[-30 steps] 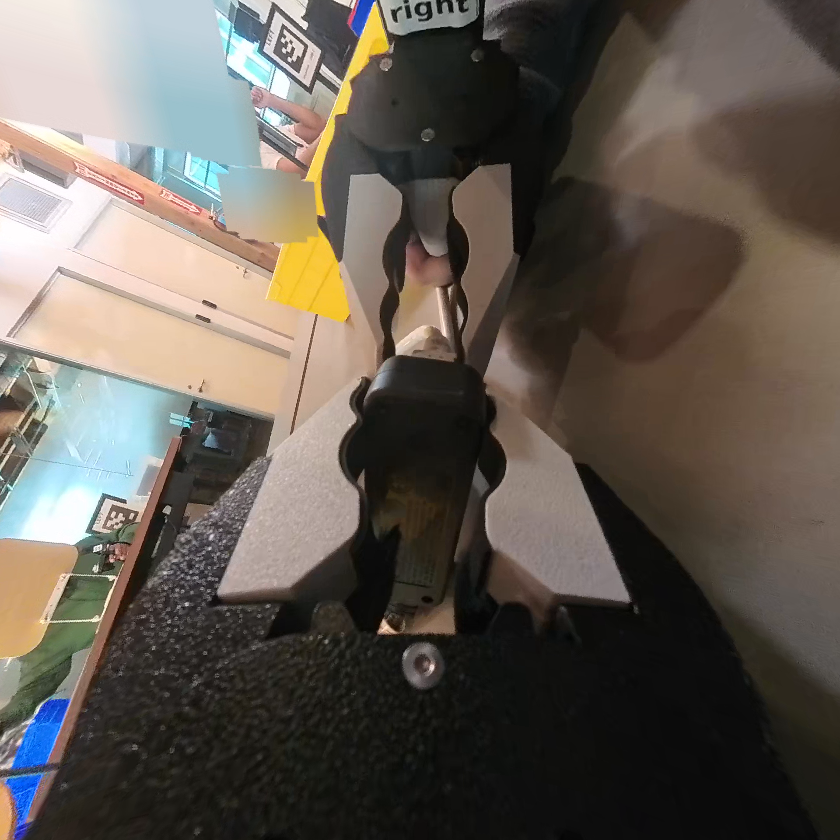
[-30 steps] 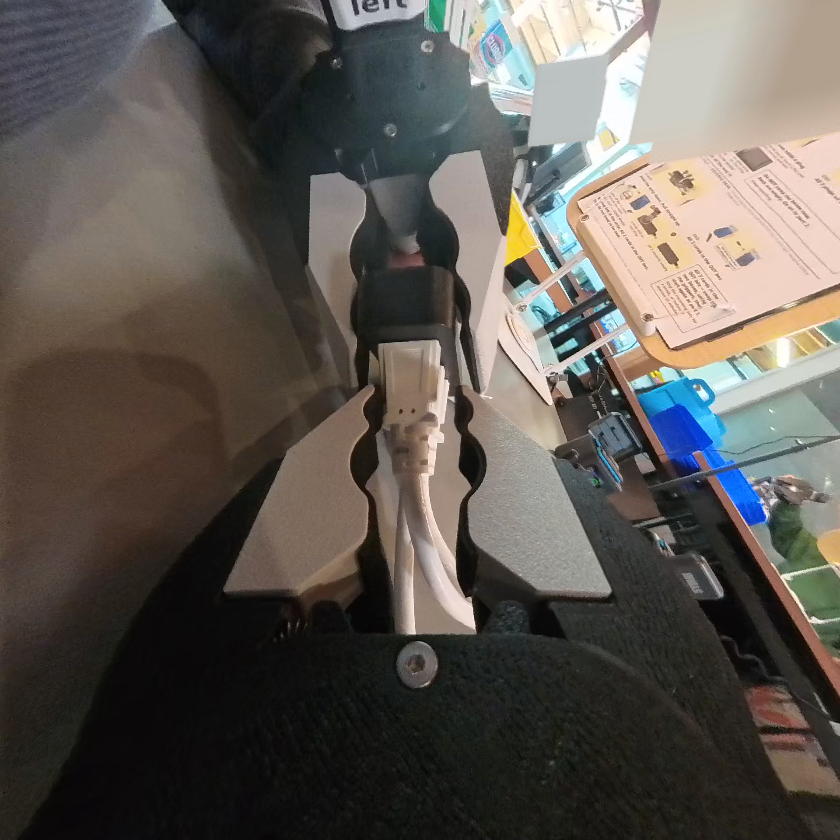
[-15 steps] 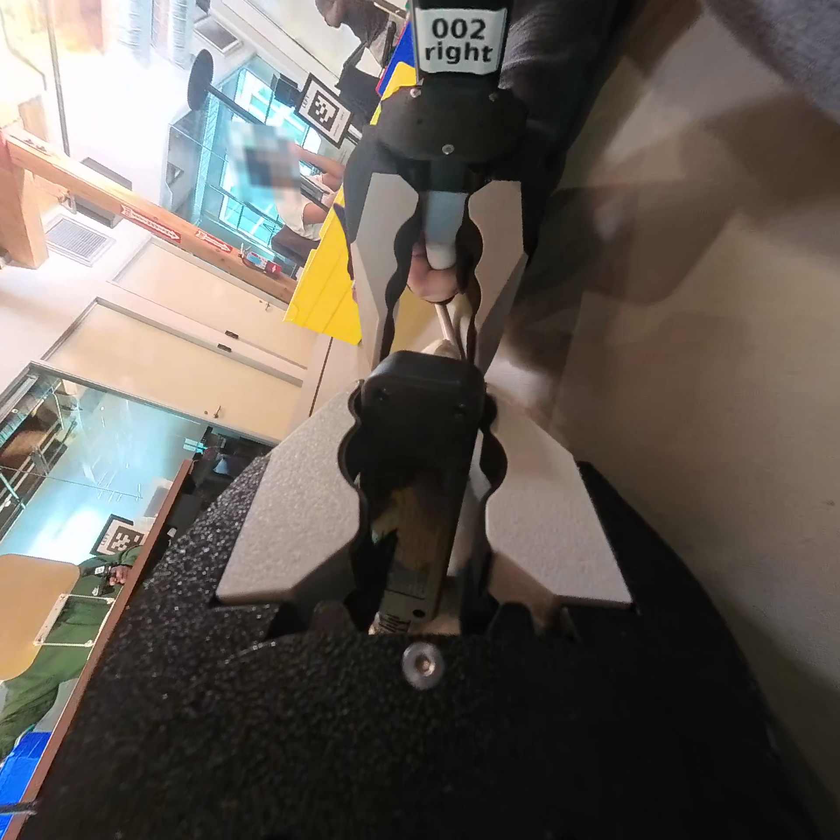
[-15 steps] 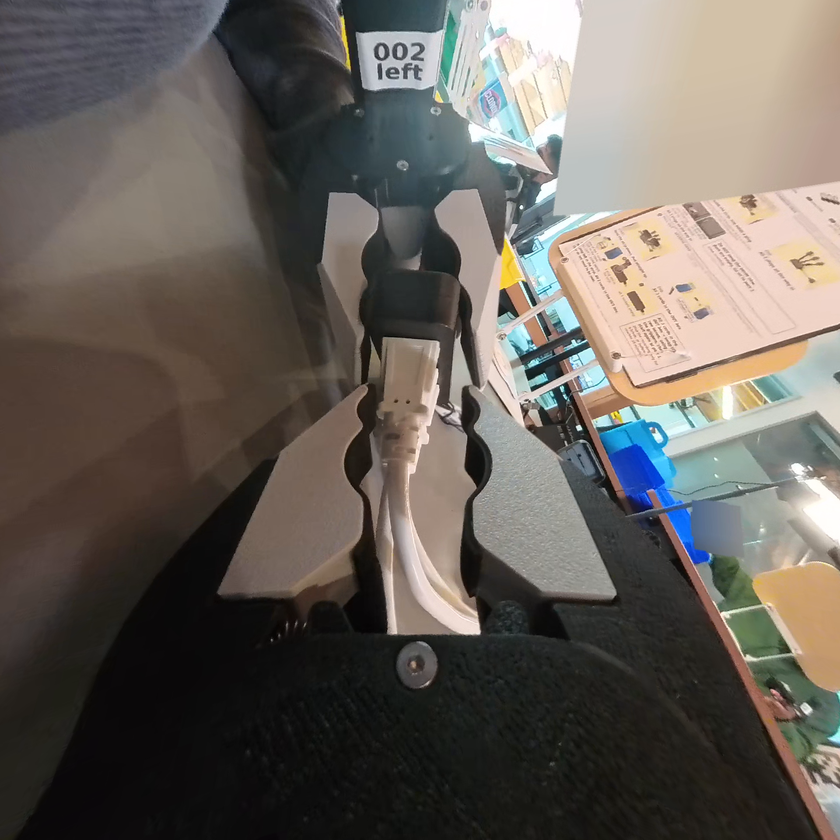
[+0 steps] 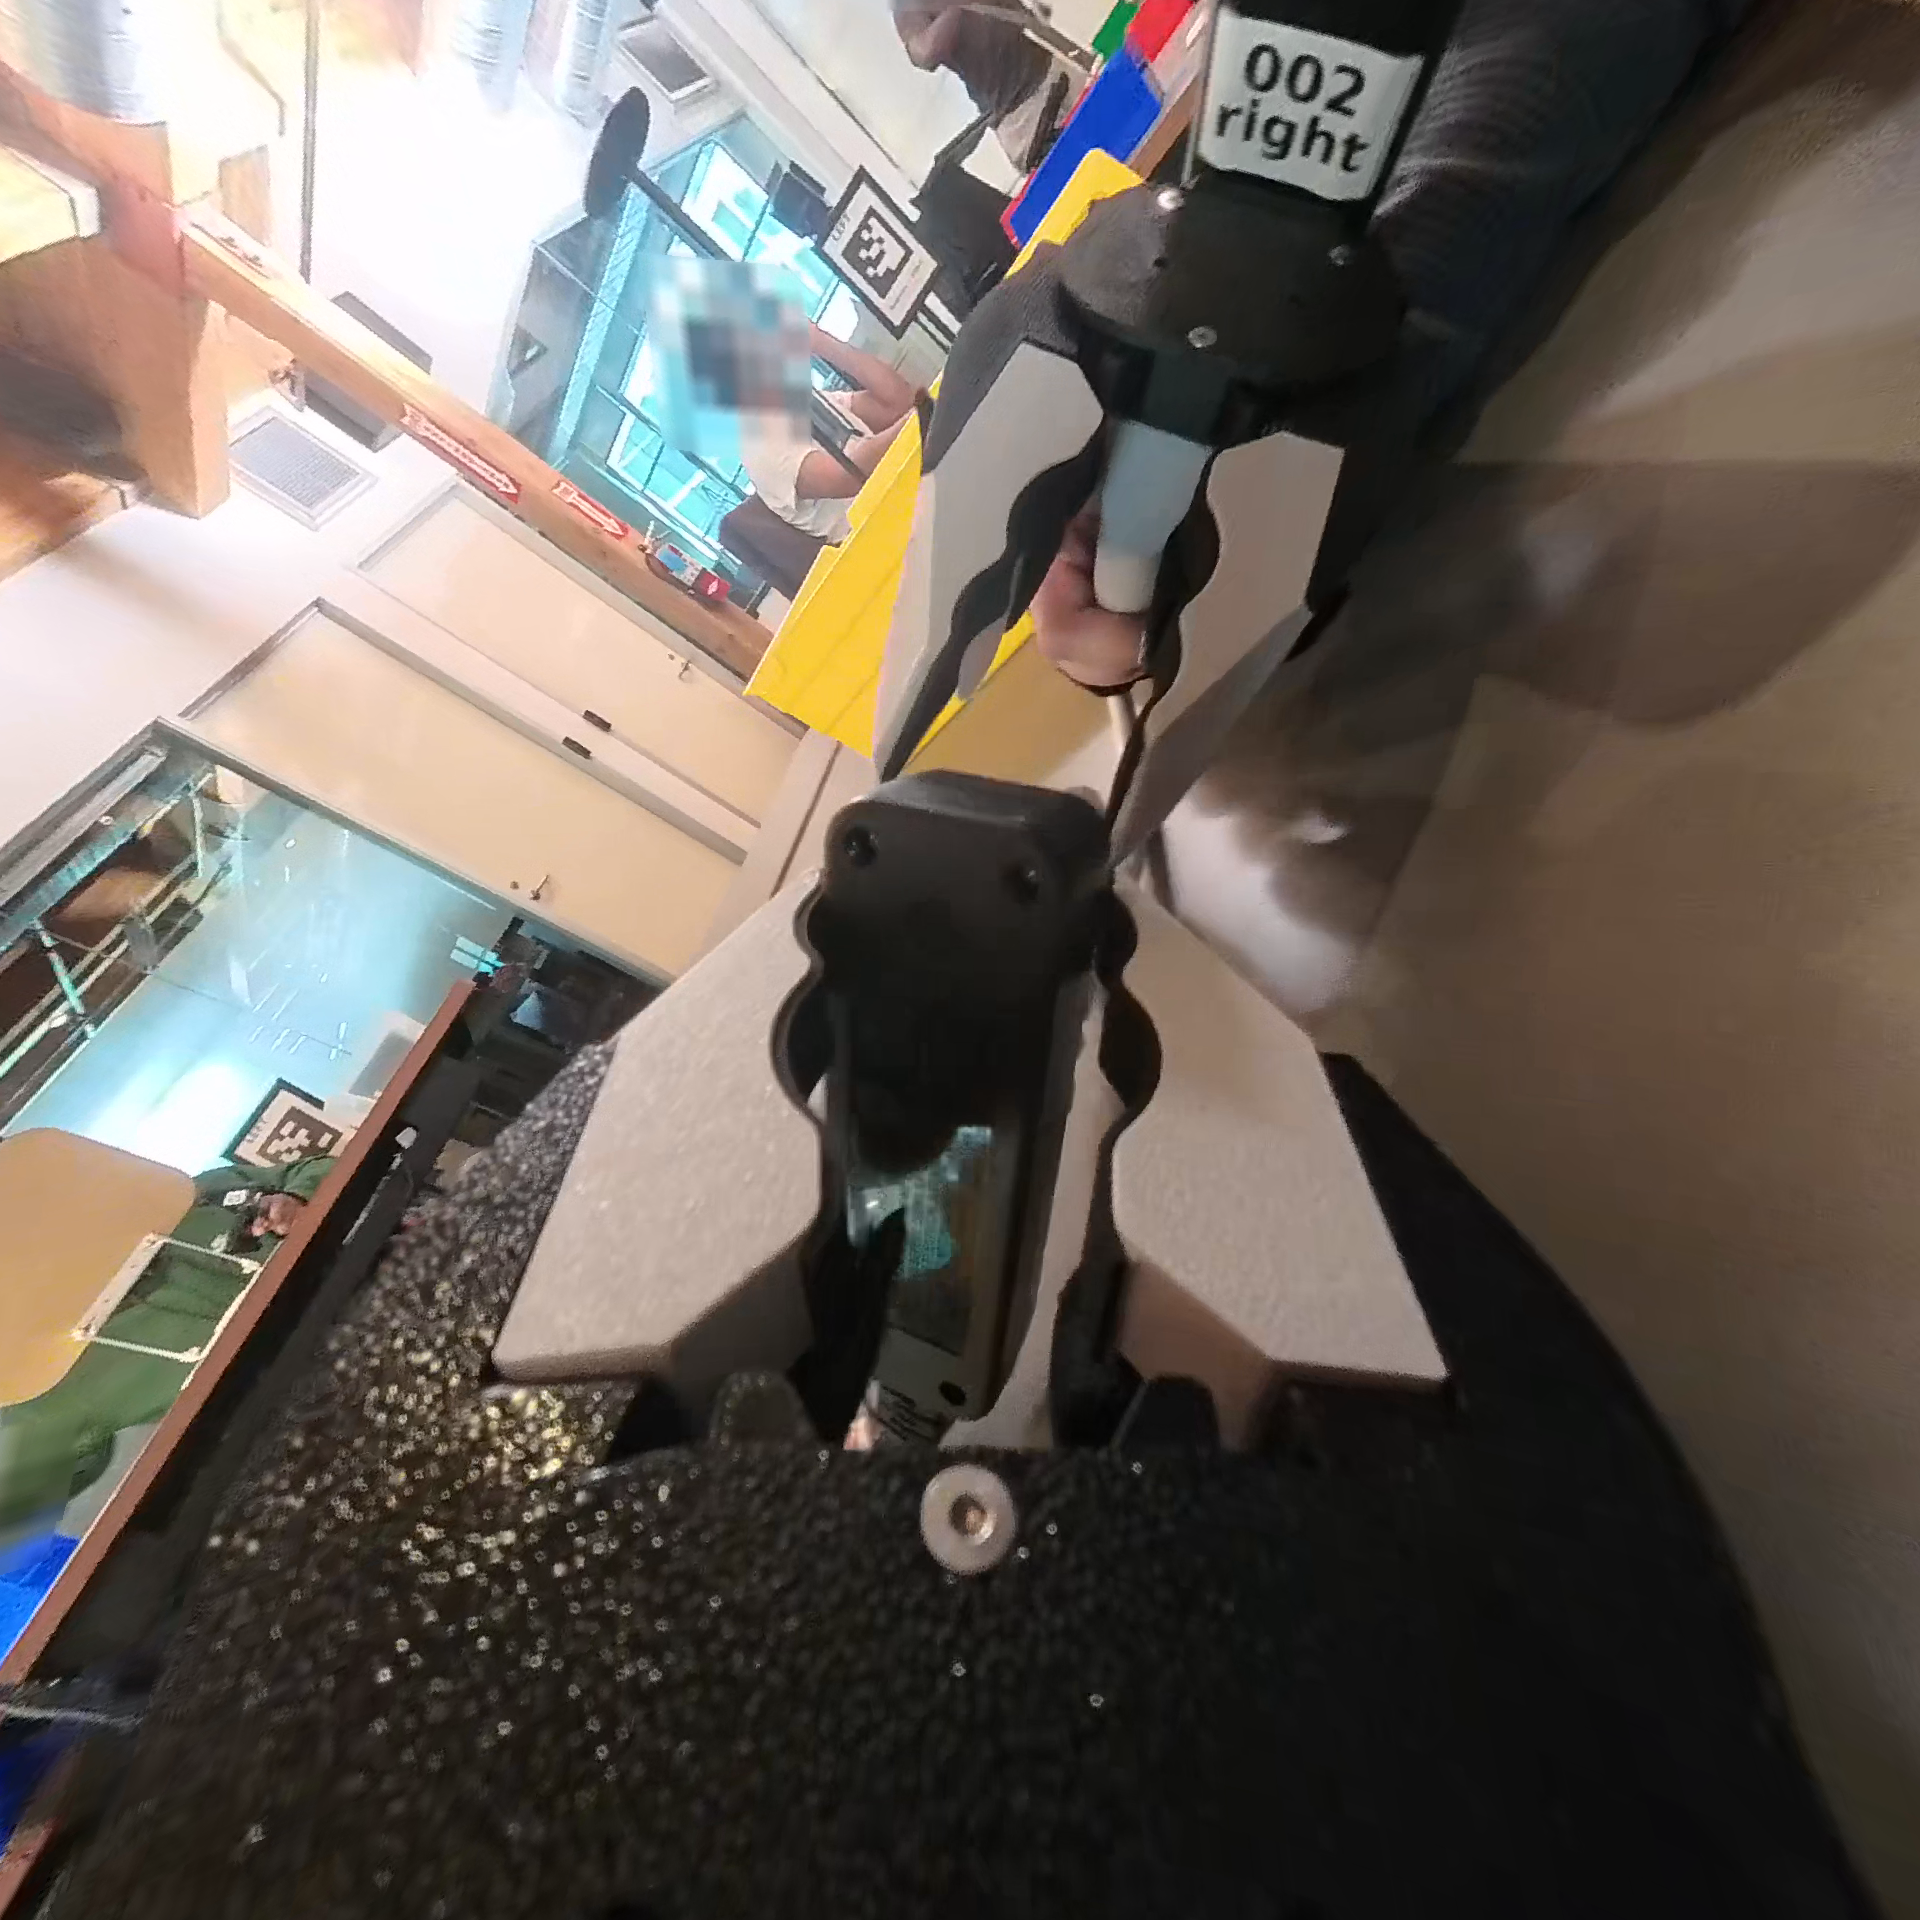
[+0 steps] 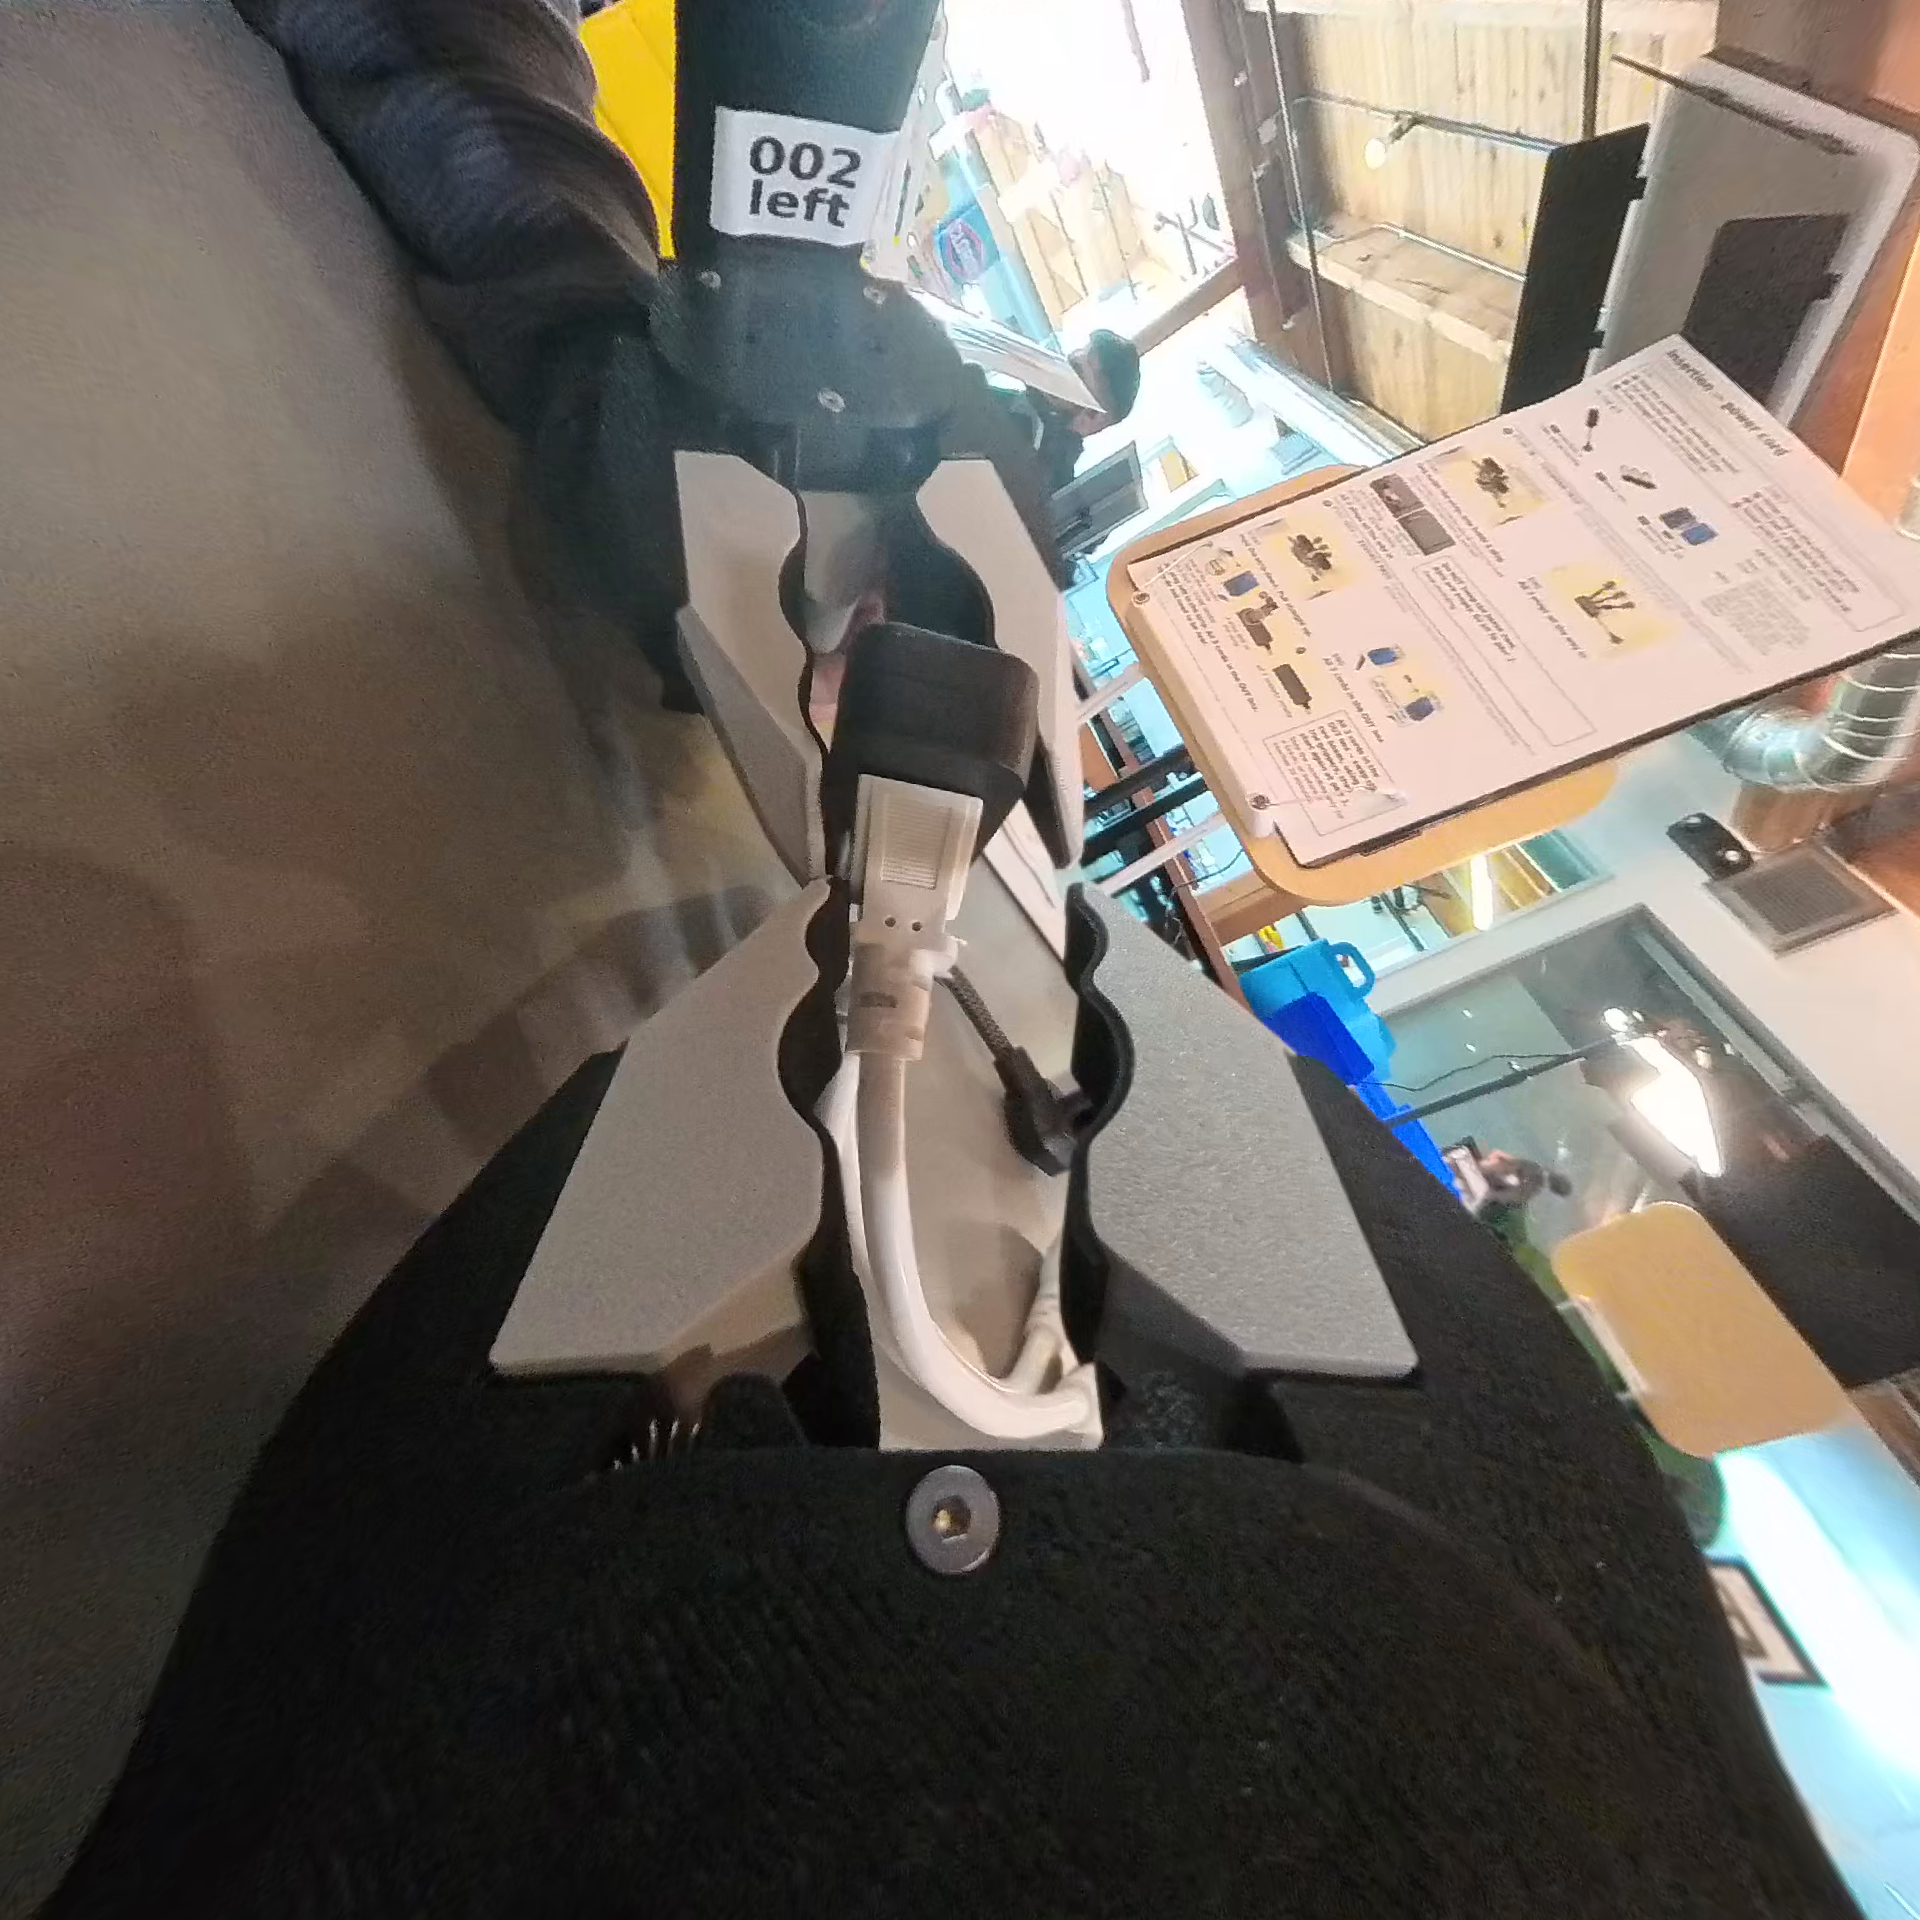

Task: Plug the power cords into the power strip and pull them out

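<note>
My left gripper (image 5: 961, 914) is shut on the end of a black power strip (image 5: 951, 935), held up in the air. In the right wrist view the strip (image 6: 925, 717) faces me with a white plug (image 6: 914, 852) seated in it. The plug's white cord (image 6: 883, 1195) loops down between my right gripper's fingers. My right gripper (image 6: 951, 925) is open around the plug, with its right finger clear of the plug. A thin black cable (image 6: 1023, 1091) hangs beside the cord. The right gripper (image 5: 1018, 769) also shows beyond the strip in the left wrist view.
A beige table surface (image 5: 1662, 935) lies beside both grippers. An instruction sheet on a wooden board (image 6: 1507, 623) stands to the right. Blue bins (image 6: 1320, 1008) and a yellow panel (image 5: 862, 582) lie farther off. People are in the background. The tips of both grippers are at nearly the same place.
My right gripper's jaws have spread apart from the white plug, which stays in the strip. Both grippers have tilted and drawn slightly apart. The left grip is unchanged.
</note>
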Tool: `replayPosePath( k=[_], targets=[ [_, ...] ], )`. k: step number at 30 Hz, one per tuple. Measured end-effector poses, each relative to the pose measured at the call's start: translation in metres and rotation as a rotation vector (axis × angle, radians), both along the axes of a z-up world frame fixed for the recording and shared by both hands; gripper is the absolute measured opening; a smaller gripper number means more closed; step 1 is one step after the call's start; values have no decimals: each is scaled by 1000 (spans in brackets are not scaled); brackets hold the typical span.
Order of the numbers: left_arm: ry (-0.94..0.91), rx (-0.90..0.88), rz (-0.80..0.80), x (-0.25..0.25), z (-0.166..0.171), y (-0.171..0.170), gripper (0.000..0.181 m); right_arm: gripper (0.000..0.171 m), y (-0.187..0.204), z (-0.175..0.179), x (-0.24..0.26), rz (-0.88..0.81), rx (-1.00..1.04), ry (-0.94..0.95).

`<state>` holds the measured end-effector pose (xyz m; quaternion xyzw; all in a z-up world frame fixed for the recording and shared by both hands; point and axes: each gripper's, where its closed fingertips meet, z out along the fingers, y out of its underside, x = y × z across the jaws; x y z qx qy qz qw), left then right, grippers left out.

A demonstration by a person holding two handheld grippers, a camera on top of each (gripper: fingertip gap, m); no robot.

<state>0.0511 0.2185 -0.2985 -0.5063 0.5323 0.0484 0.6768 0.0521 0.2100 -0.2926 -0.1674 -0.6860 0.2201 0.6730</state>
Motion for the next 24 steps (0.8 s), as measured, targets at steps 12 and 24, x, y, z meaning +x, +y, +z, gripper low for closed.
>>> replayPosePath(
  k=[12, 24],
  targets=[
    [9, 32, 106, -10, 2, 11, 50, 57, 16, 11, -4, -124, 50, 77],
    [38, 89, 150, -14, 5, 14, 51, 54, 20, 8, -7, -165, 60, 65]
  ],
)
